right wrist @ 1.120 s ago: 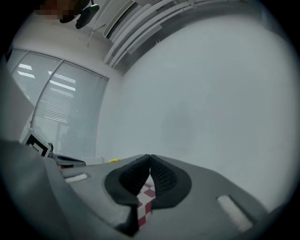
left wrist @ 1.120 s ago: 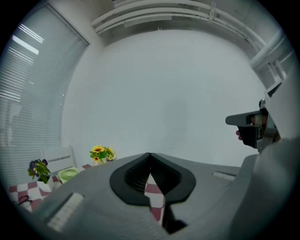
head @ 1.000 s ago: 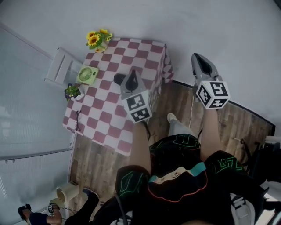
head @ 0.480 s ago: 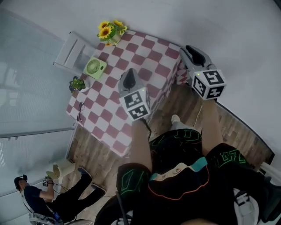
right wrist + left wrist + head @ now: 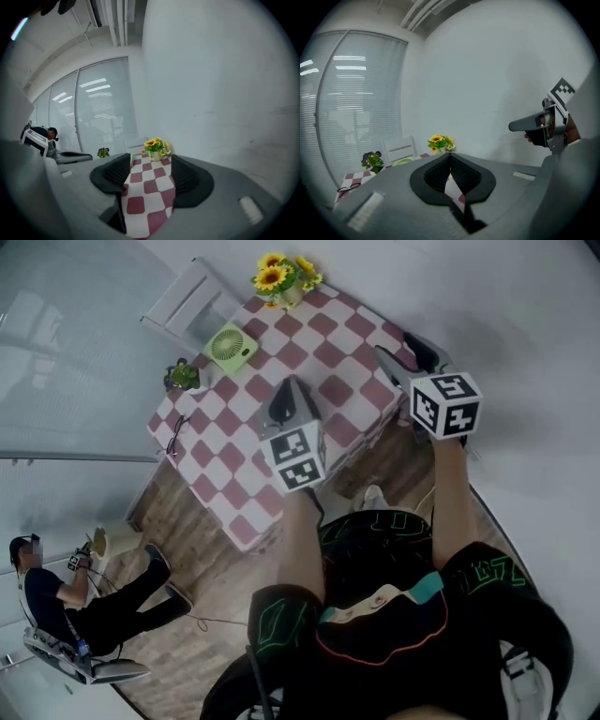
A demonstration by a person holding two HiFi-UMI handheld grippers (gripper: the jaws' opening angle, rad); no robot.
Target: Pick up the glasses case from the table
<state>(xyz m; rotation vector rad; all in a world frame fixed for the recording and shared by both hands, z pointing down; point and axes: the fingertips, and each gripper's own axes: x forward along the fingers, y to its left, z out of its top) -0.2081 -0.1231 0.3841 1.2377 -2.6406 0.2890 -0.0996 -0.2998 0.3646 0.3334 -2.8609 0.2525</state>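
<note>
Glasses case hidden — checked table, white wall

The dark glasses case lies on the checkered table, mostly hidden behind the left hand-held gripper.

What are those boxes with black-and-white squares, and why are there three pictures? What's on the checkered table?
There is no robot: a person holds a pinching tool, called a gripper, in each hand. Each patterned cube is part of one. One picture comes from a camera on the person's head, looking down; the other two come from cameras riding on the grippers. On the checkered table stand sunflowers, a green fan, a small potted plant and a pair of glasses. The left gripper has its jaws together, holding nothing. The right gripper is opening its jaws, with nothing between them.
</note>
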